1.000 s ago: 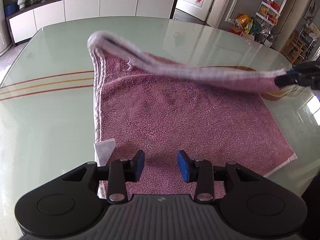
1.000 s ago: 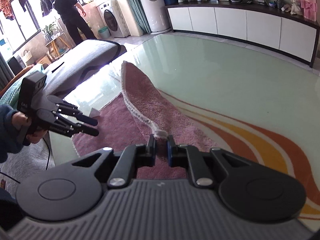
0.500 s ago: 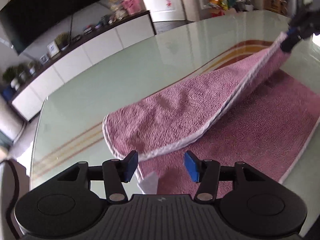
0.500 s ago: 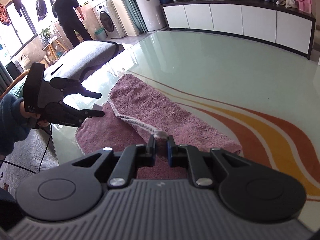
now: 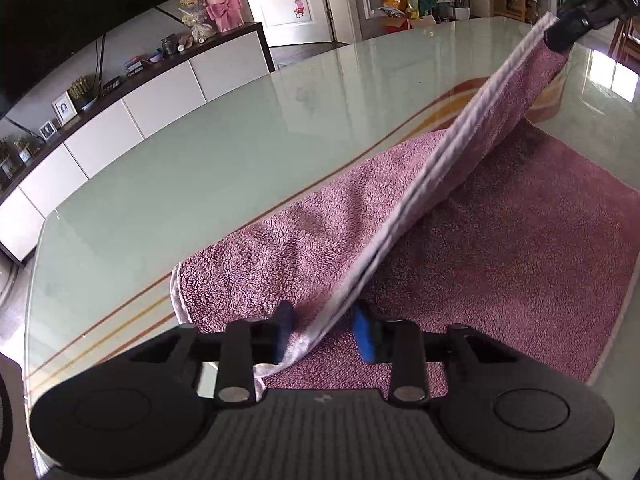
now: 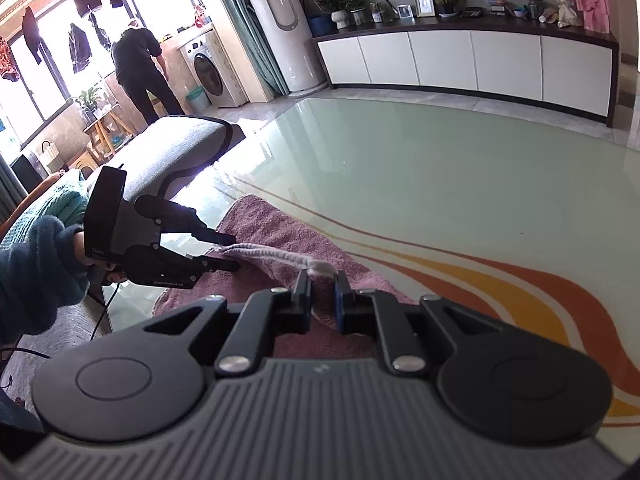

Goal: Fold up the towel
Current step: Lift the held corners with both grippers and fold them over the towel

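Right tongs (image 6: 322,276) pinch the towel (image 5: 520,248); left tongs (image 5: 324,330) seemingly straddle its hem.

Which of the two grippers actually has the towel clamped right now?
The right gripper: its fingers pinch the towel corner. The left gripper is open, the hem merely lying between its fingers.

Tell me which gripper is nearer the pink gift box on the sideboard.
Left. The left gripper is at the towel end toward the gift box; the right gripper holds the far corner.

glass table (image 5: 200,168) | pale green, orange stripes | pink towel (image 5: 520,260) on it
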The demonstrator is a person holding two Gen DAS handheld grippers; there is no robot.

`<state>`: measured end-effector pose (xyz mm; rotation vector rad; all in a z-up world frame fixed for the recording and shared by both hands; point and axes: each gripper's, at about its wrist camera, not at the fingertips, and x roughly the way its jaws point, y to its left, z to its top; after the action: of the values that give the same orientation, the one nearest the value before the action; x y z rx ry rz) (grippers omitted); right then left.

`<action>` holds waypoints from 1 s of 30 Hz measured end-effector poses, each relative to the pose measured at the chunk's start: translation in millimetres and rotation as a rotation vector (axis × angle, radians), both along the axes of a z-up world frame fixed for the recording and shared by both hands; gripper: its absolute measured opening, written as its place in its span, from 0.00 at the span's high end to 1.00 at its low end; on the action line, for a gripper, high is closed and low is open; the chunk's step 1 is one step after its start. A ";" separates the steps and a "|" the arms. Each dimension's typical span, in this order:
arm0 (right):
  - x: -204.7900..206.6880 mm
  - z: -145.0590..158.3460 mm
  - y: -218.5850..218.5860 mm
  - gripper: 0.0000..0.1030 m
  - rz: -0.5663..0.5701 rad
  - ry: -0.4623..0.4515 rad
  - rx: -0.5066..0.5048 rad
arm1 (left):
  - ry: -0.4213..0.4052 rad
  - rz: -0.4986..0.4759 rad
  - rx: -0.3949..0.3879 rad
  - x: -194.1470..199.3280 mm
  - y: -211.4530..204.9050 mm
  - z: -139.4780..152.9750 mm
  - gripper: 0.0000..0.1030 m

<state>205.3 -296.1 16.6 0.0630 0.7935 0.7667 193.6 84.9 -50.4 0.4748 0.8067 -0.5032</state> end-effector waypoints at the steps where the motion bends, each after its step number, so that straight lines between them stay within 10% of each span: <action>1: -0.8 -0.6 0.0 0.90 0.000 0.001 -0.003 | -0.003 0.004 0.001 1.1 0.3 -0.1 0.87; 30: -92.8 -28.3 -15.6 0.90 0.086 0.059 -0.140 | 0.026 -0.092 0.058 -125.0 -10.7 47.9 0.93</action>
<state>112.4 -311.7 -11.7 -0.0749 0.9085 0.7918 68.6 74.2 -2.5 0.5616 0.8286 -0.5732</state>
